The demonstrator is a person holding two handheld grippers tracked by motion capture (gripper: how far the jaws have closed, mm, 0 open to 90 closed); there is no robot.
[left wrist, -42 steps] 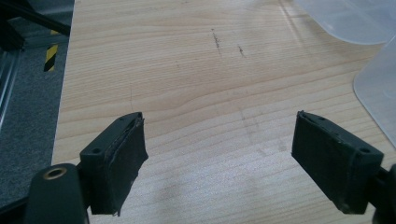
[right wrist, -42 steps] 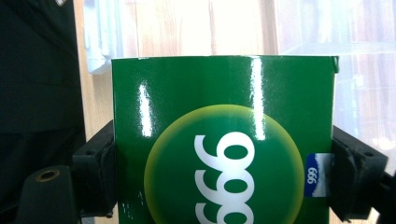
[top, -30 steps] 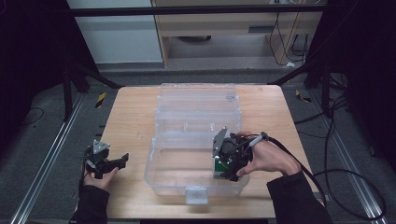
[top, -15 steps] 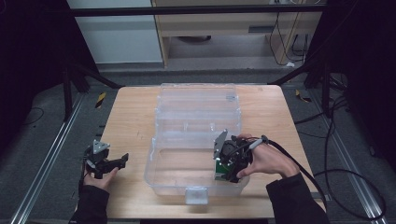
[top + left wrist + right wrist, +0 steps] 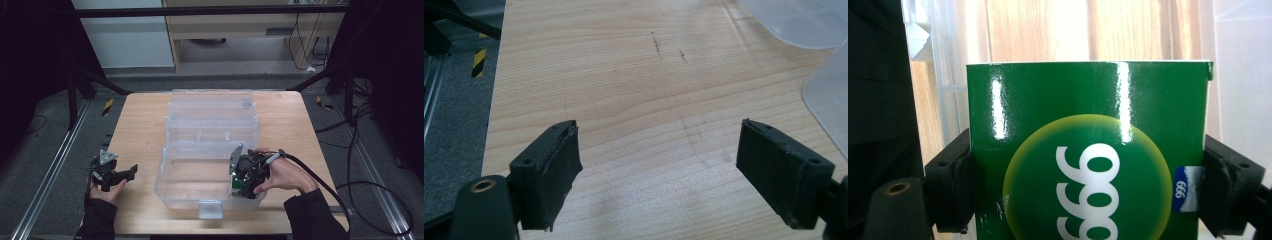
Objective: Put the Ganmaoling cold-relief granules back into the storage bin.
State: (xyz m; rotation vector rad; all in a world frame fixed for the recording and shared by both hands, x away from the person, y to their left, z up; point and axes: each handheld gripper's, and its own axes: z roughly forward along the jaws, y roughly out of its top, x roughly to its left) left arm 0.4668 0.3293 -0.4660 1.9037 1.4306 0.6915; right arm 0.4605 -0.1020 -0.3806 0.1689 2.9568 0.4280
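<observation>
While the right claw (image 5: pixel 243 186) is lowered into the front part of the clear plastic box (image 5: pixel 185 175), it holds a green carton (image 5: pixel 1088 150) between its two black jaws. In the right gripper view the jaws stand at both sides of the carton and touch it, the left one against the left edge and the right one against the right side, where a small blue label sits. Its jaws have just been opening a little, but the carton is between them and the pads are against it. The carton is glossy and has a yellow-green circle with white digits on its face. Behind its top edge the transparent wall of the box and the wood of the table (image 5: pixel 135 130) are visible. In the high view a small piece of green shows under the person's right hand (image 5: pixel 282 175), inside the near right corner of the box.

The box lies in the middle of the table with its lid (image 5: pixel 210 107) opened toward the far side.

The left claw (image 5: pixel 120 175) rests near the front left edge of the table, well apart from the box. Its jaws are wide open with only bare wood between them, as the left gripper view shows.
</observation>
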